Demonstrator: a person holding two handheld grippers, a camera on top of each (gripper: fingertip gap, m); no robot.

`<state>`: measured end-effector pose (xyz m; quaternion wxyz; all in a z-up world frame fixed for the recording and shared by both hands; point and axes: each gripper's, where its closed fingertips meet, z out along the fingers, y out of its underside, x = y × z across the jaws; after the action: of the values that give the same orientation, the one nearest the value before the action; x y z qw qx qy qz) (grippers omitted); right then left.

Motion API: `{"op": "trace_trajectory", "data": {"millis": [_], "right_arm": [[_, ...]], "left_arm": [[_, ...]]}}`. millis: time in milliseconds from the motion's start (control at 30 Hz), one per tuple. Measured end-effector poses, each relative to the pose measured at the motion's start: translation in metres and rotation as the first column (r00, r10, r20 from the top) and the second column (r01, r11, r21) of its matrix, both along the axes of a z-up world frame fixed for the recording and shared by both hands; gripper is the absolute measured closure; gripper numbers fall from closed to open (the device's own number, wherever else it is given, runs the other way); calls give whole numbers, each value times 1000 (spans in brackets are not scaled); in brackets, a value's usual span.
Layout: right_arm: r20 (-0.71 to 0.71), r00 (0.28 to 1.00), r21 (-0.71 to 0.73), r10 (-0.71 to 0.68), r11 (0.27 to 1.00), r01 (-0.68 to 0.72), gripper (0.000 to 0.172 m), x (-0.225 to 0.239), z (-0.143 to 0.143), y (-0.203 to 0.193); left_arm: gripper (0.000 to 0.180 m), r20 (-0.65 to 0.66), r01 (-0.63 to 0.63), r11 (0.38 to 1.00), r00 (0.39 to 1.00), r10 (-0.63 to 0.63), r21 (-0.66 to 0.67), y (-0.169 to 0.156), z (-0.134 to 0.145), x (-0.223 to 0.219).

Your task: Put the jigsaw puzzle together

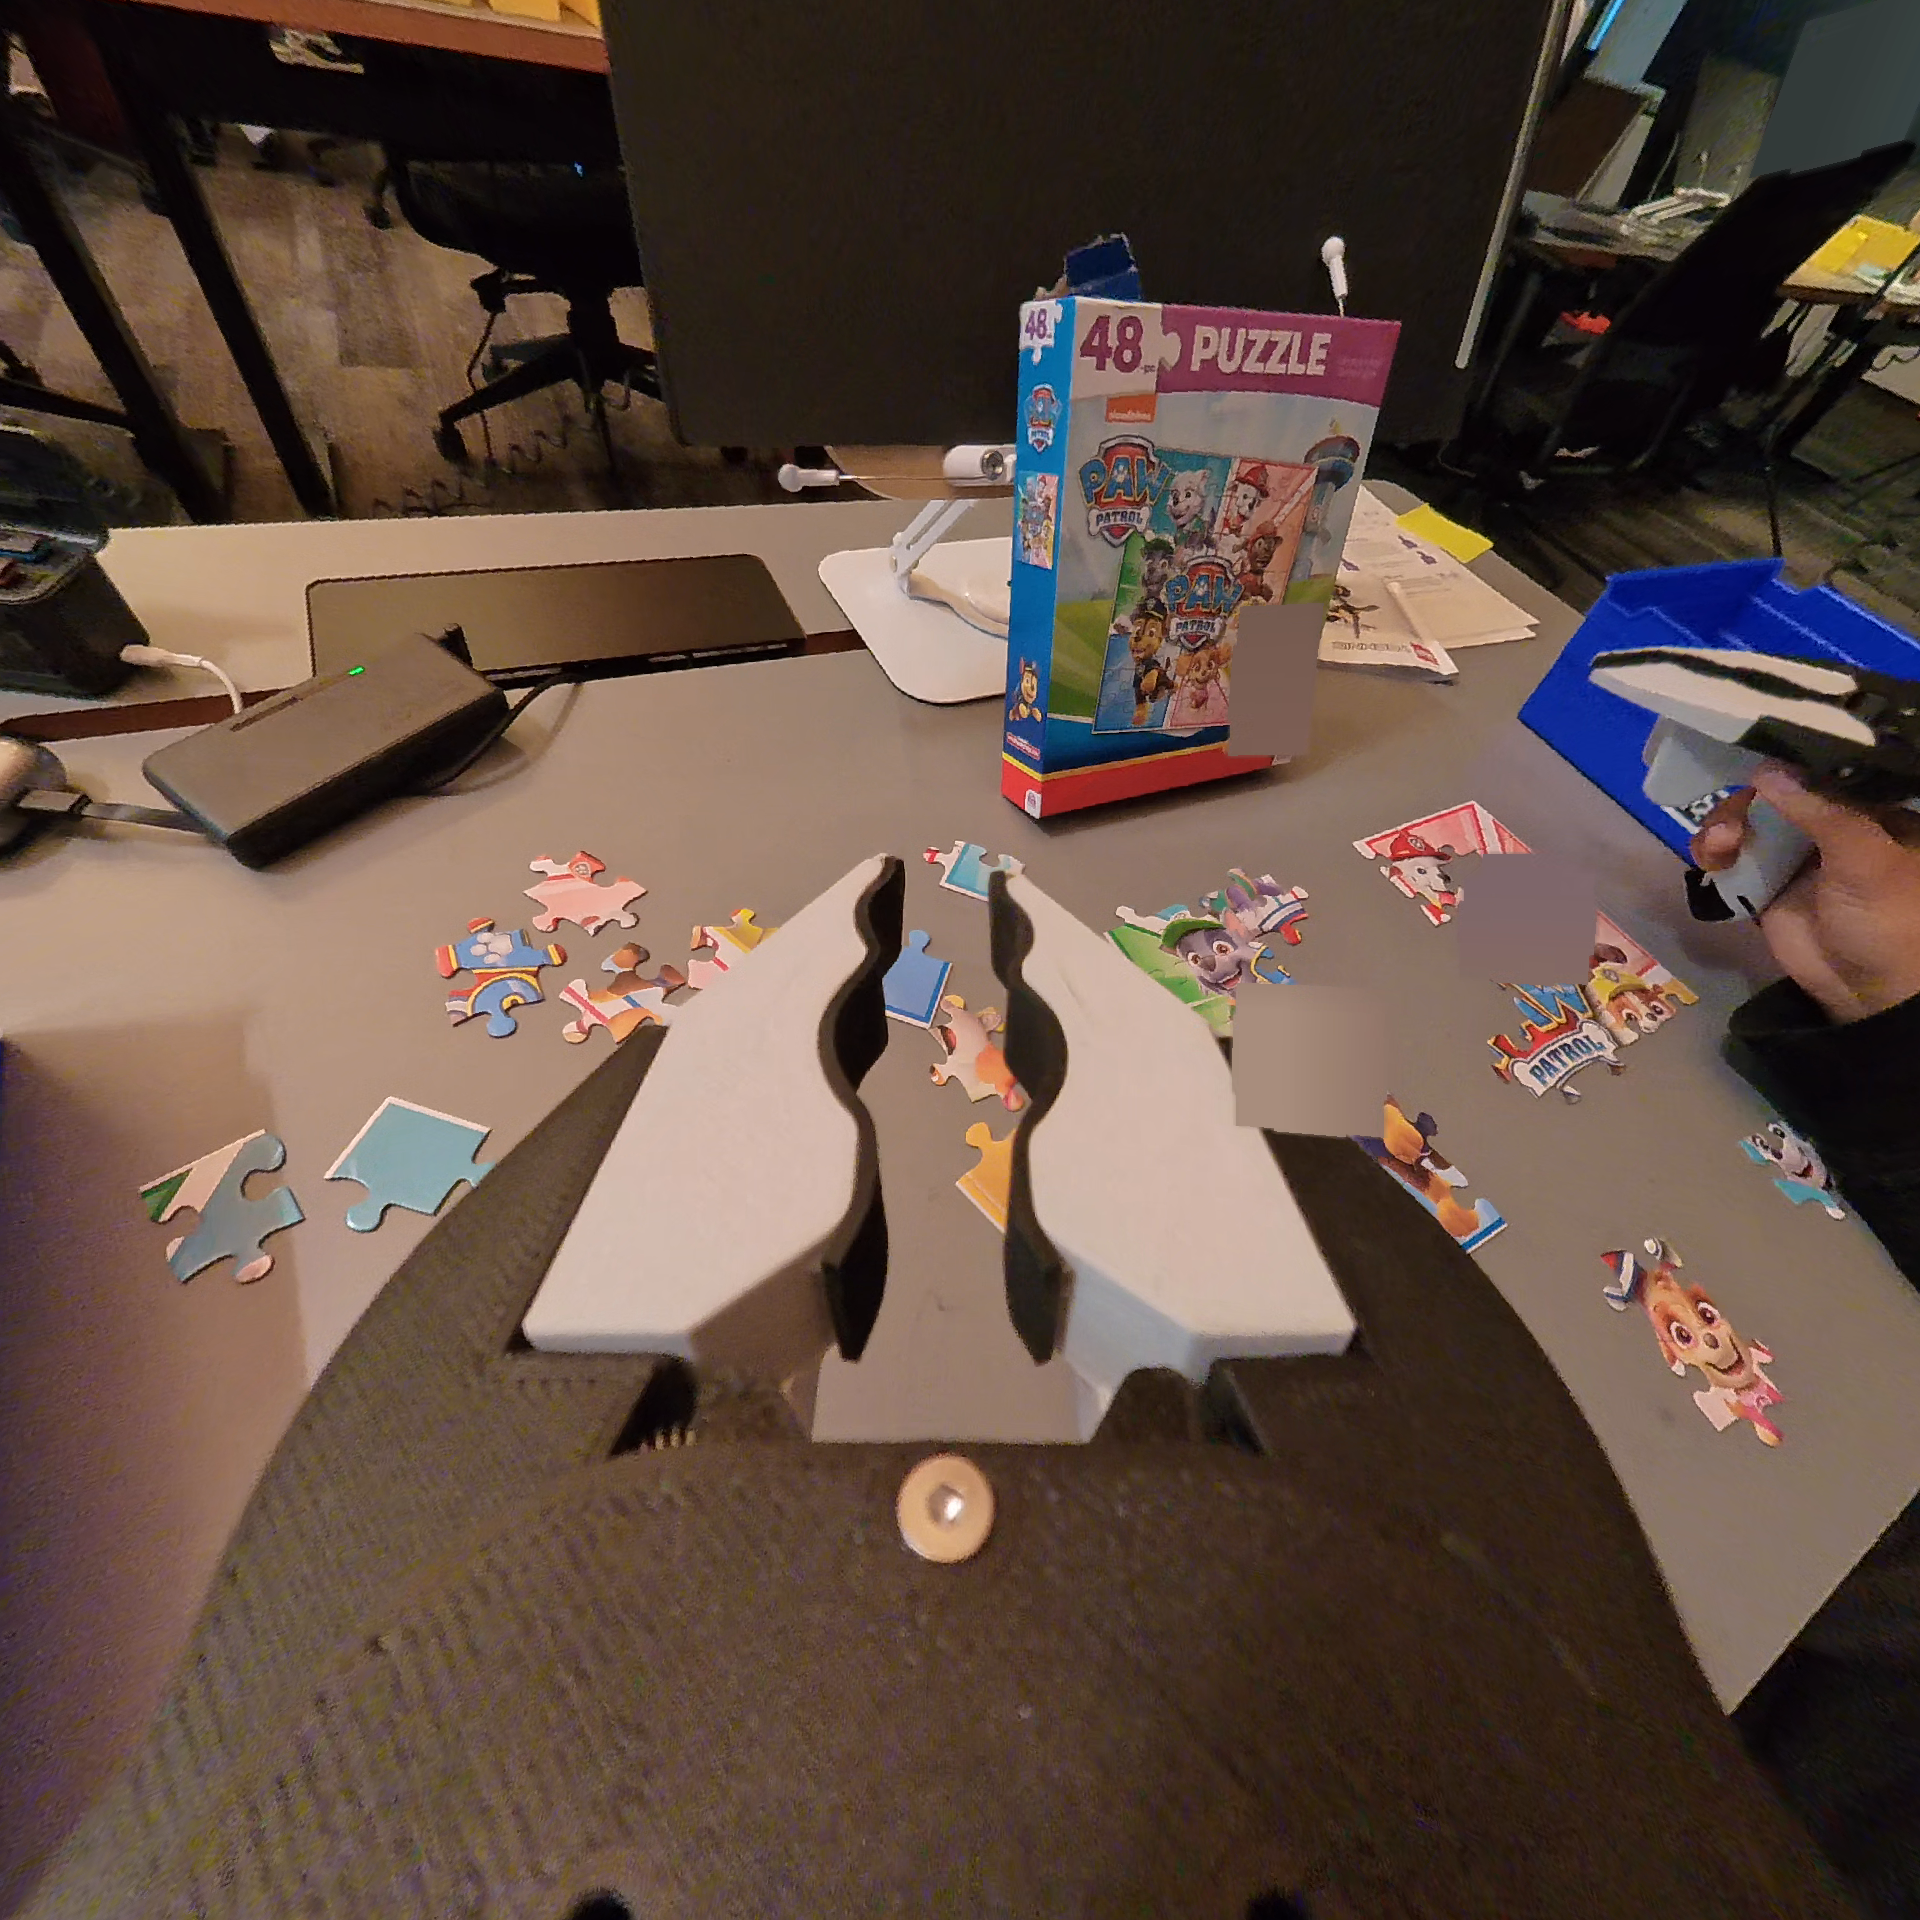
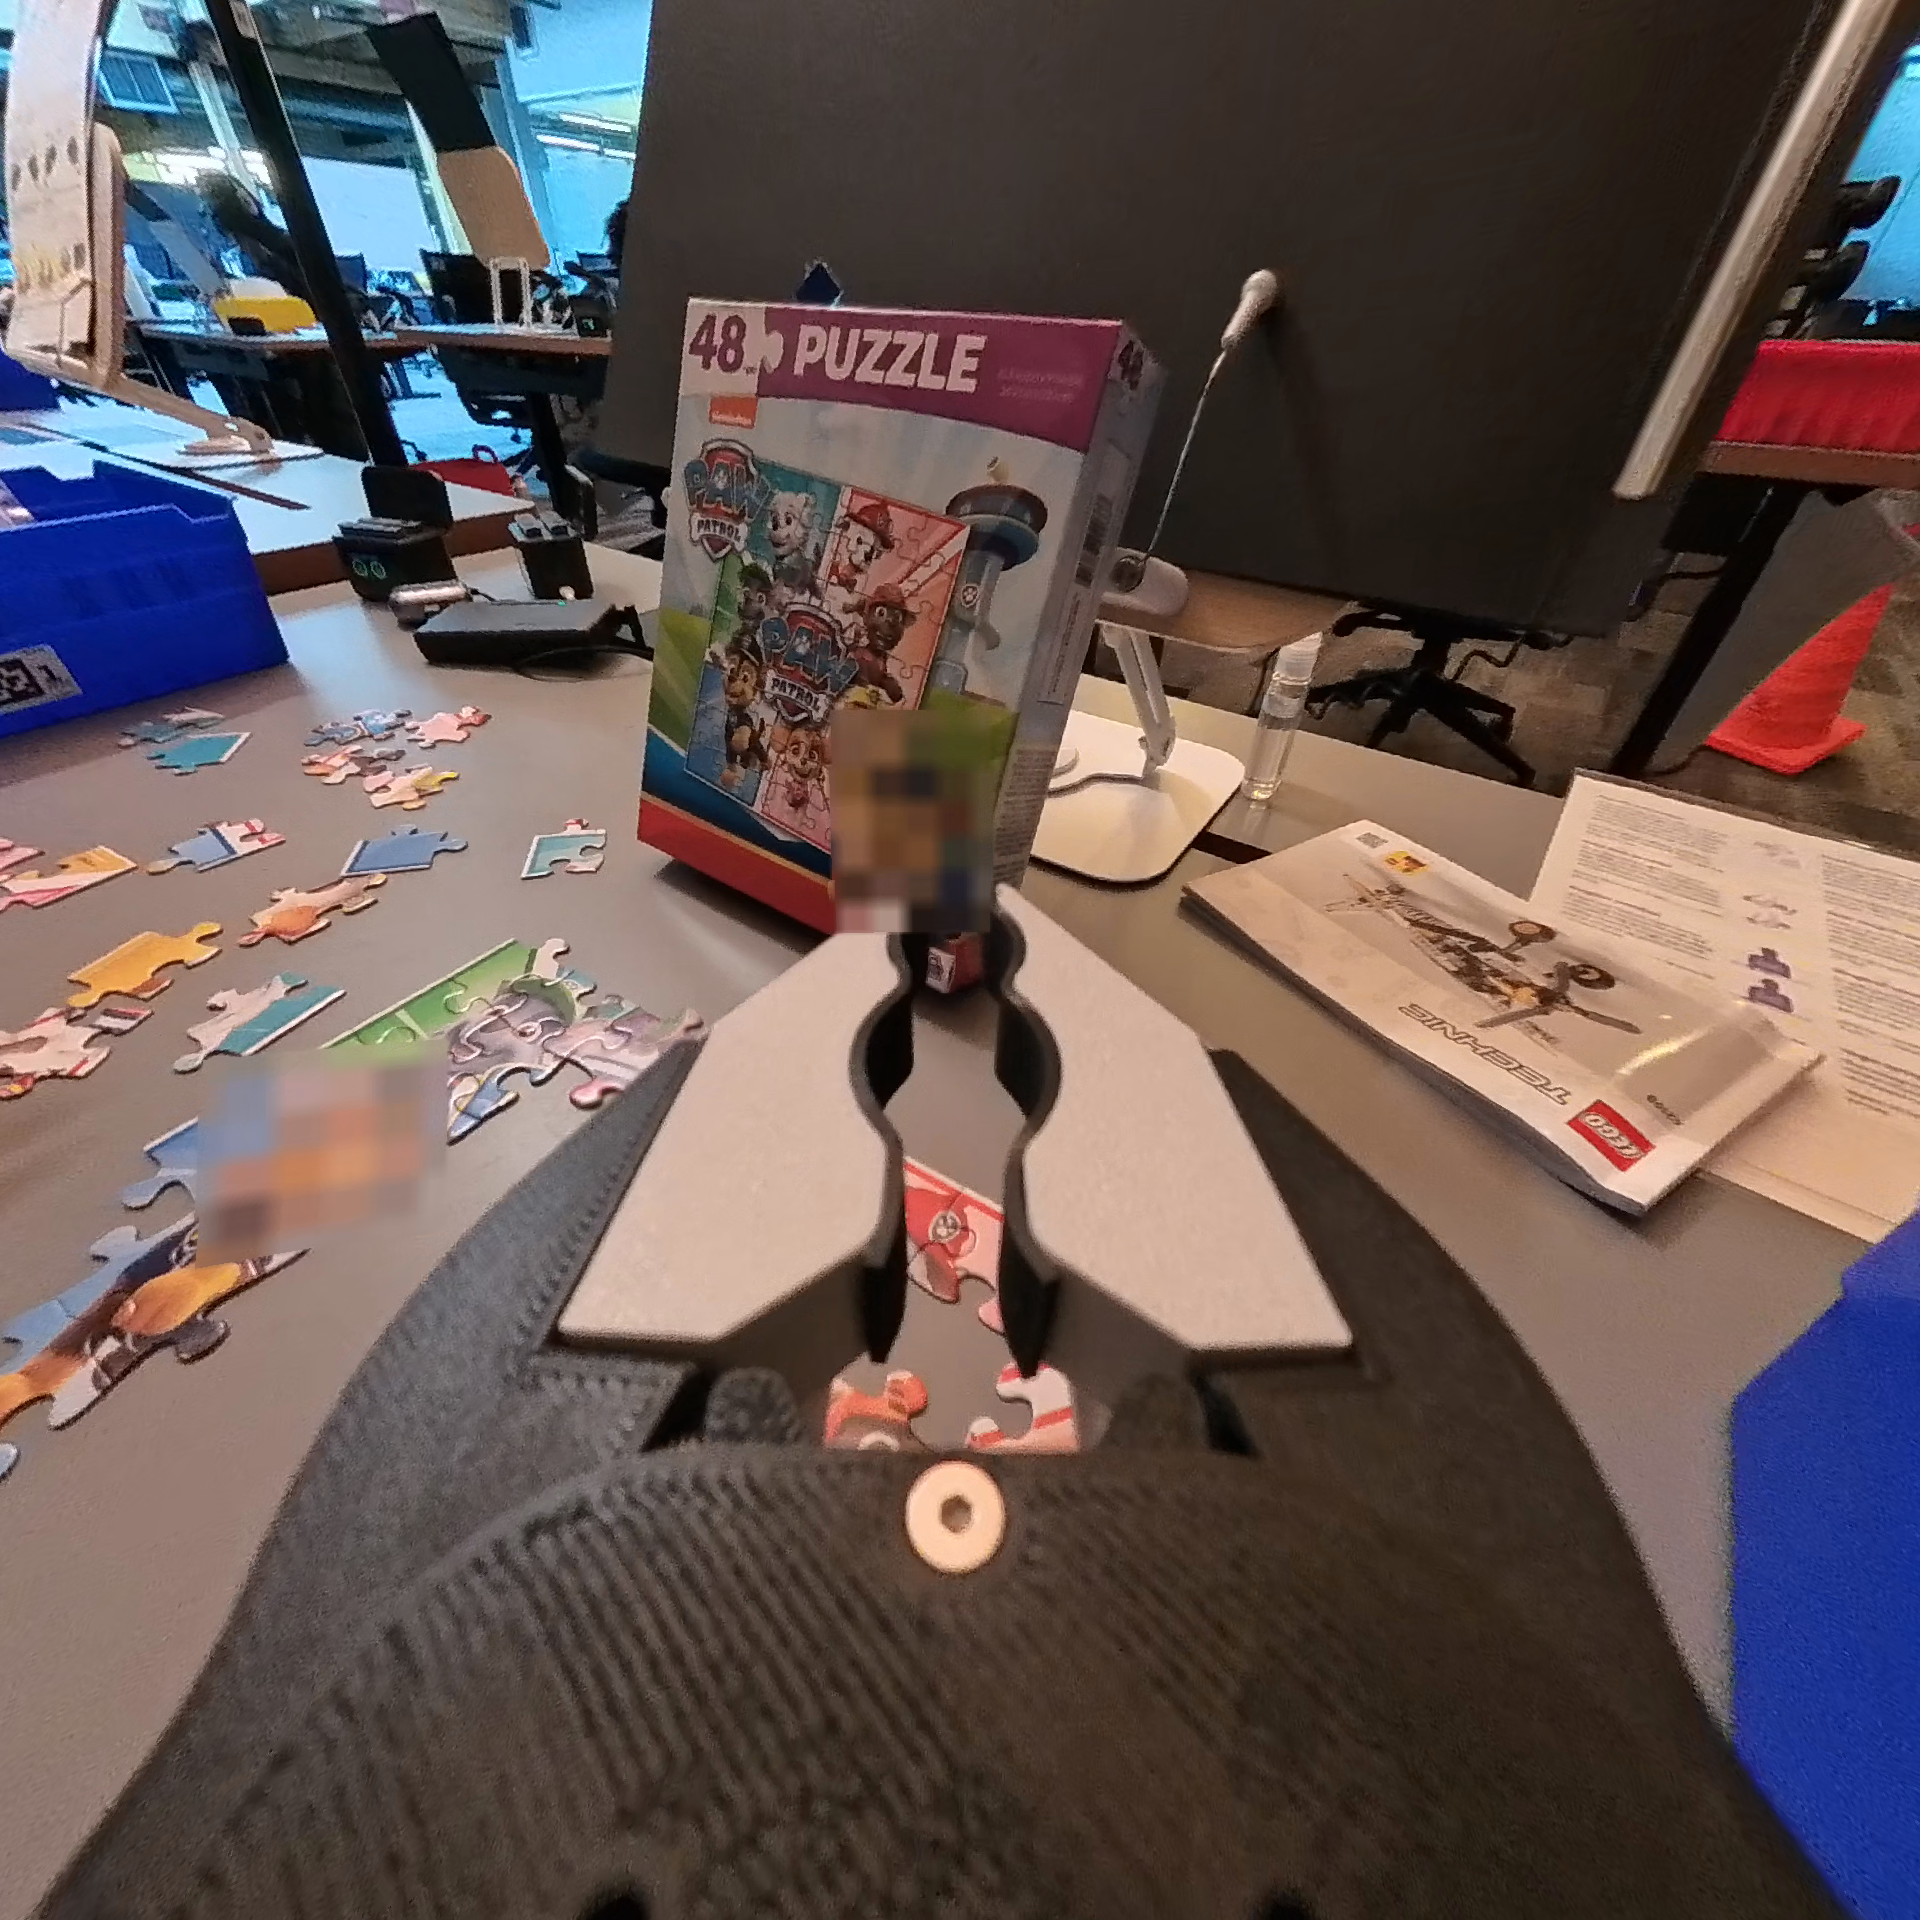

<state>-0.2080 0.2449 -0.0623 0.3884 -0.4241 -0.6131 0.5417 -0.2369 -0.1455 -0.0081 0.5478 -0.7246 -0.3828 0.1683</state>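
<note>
Left gripper point(image 1: 945, 883) hangs over loose puzzle pieces point(image 1: 499, 971) on the grey table point(image 1: 727, 769), fingers slightly apart, nothing between the pads; a blue piece point(image 1: 916, 977) shows through the gap, lying flat below. Right gripper point(image 2: 951, 940): fingertips partly behind a mosaic patch, narrow gap visible, no piece seen pinched; red pieces point(image 2: 951, 1226) lie on the table beneath its fingers. Puzzle box point(image 1: 1195, 551) stands upright beyond both, lower front patch-covered. Left wrist view alone shows the right gripper side-on, held by a hand point(image 1: 1829, 904) cut off at frame edge, before a blue bin point(image 1: 1662, 634). Right wrist view alone shows a booklet point(image 2: 1496, 1008) and a clear bottle point(image 2: 1283, 717).
</note>
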Motion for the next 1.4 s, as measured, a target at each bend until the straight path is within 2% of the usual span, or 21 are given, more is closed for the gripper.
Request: {"op": "trace_trajectory", "data": {"millis": [300,800,967,1067,1267,1400], "right_arm": [[6,1000,-11,-16,1000,16,166,-1,-2,6],[-3,1000,-23,-16,1000,16,165,0,1,7],[-3,1000,-22,-7,1000,7,165,0,2,4],[0,1000,-12,-5,1000,5,165,0,1,2],[4,1000,-13,-1,1000,1,164,0,0,2],[-9,1000,-11,5,1000,-5,164,2,5,0]], "left_arm": [[158,-4,39,999,999,-40,-4,11,0,4],[154,-2,62,998,998,-62,-12,19,-3,6],[154,-1,120,992,993,-120,32,42,-7,7],[153,34,190,981,981,-192,40,72,-28,7],[152,156,365,931,920,-358,-11,141,-93,23],[152,160,397,912,912,-379,-101,161,-124,27]]}}
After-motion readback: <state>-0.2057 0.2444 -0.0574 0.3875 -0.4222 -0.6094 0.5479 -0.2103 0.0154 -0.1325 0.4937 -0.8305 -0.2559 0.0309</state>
